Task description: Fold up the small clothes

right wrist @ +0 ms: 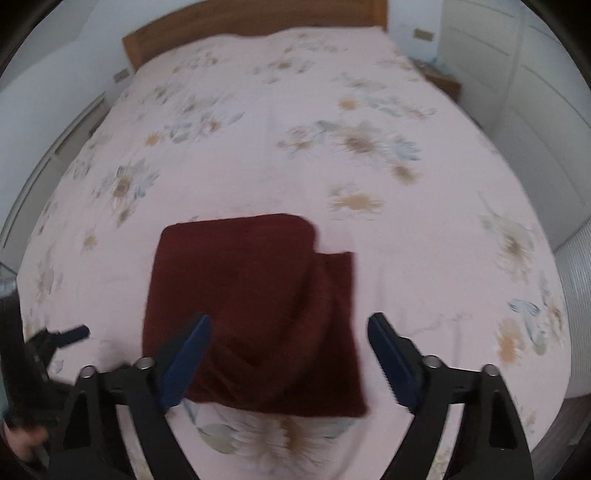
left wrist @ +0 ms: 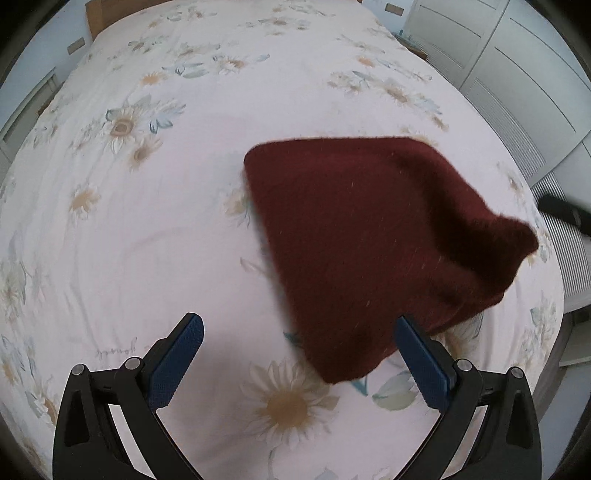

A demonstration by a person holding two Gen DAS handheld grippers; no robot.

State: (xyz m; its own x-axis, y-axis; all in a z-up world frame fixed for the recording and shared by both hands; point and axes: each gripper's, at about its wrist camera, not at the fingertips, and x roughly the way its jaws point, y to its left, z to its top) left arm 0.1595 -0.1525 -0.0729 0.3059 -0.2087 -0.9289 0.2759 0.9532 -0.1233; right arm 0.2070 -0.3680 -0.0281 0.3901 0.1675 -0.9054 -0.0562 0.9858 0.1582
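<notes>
A dark red knitted garment (left wrist: 373,240) lies folded on the bed; it also shows in the right wrist view (right wrist: 255,306) with a lower layer sticking out at its right side. My left gripper (left wrist: 299,325) is open and empty, its right finger (left wrist: 421,362) at the garment's near edge. My right gripper (right wrist: 288,325) is open and empty, hovering over the garment's near half. The left gripper (right wrist: 55,339) shows at the left edge of the right wrist view. A dark part of the right gripper (left wrist: 565,212) shows at the right edge of the left wrist view.
The bed has a pale pink floral cover (right wrist: 295,129) and a wooden headboard (right wrist: 255,22). White wardrobe doors (left wrist: 517,74) stand to the right. A small wooden nightstand (right wrist: 443,79) is at the far right of the bed.
</notes>
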